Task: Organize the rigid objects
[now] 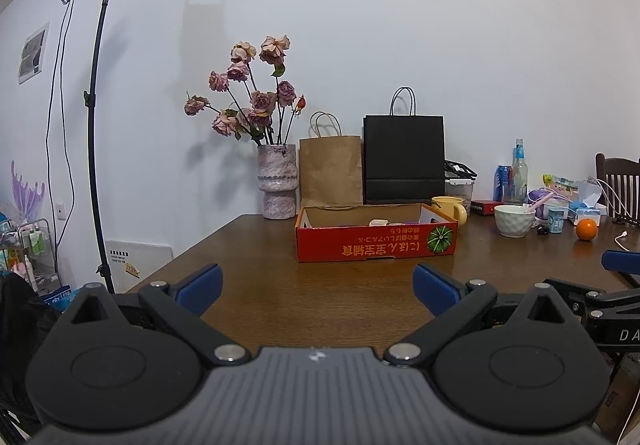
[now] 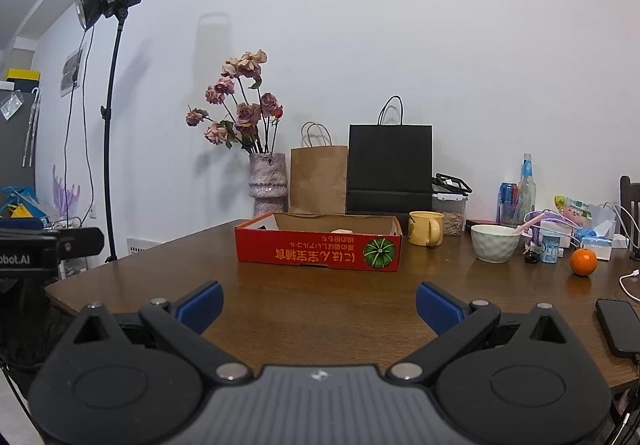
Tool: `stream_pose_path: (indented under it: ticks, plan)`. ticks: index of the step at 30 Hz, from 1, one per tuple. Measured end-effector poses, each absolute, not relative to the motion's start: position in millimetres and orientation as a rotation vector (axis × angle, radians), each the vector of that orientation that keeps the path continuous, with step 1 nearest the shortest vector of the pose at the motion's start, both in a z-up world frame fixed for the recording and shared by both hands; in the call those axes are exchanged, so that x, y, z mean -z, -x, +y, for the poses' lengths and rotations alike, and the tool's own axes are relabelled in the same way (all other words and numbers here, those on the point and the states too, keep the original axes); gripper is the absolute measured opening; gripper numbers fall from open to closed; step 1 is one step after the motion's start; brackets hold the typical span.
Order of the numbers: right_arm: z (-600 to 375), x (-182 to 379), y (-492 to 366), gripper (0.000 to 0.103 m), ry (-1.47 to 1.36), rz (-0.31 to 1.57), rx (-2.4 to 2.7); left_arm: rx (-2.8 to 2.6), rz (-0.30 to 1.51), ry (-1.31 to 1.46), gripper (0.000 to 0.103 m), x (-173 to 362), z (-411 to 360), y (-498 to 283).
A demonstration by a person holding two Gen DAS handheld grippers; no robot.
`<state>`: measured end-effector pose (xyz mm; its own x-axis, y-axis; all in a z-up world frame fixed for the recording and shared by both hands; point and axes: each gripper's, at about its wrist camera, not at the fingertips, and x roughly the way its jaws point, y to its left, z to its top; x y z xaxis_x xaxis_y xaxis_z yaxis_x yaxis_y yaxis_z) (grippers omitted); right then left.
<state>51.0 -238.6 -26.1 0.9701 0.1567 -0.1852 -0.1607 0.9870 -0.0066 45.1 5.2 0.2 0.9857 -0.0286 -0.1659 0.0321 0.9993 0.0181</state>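
A red cardboard box (image 1: 376,245) (image 2: 318,255) with a green pumpkin print sits open on the brown table, holding a few small pale items (image 1: 379,223). A yellow mug (image 1: 450,207) (image 2: 426,233), a white bowl (image 1: 514,220) (image 2: 494,243) with a pink utensil, and an orange (image 1: 586,229) (image 2: 583,262) stand to its right. My left gripper (image 1: 318,287) is open and empty above the near table, short of the box. My right gripper (image 2: 319,303) is open and empty too, also short of the box.
A vase of dried roses (image 1: 278,181), a brown paper bag (image 1: 330,169) and a black paper bag (image 1: 404,159) stand behind the box by the wall. Bottles, a can and clutter (image 2: 560,221) fill the back right. A phone (image 2: 618,327) lies near the right edge. A light stand (image 1: 94,125) is left.
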Motion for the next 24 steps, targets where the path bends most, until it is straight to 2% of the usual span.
stream_pose_path:
  ticks: [24]
  plan:
    - [-236.3, 29.2, -51.4, 0.103, 0.021, 0.195, -0.16, 0.037, 0.17, -0.029, 0.103, 0.0, 4.7, -45.8]
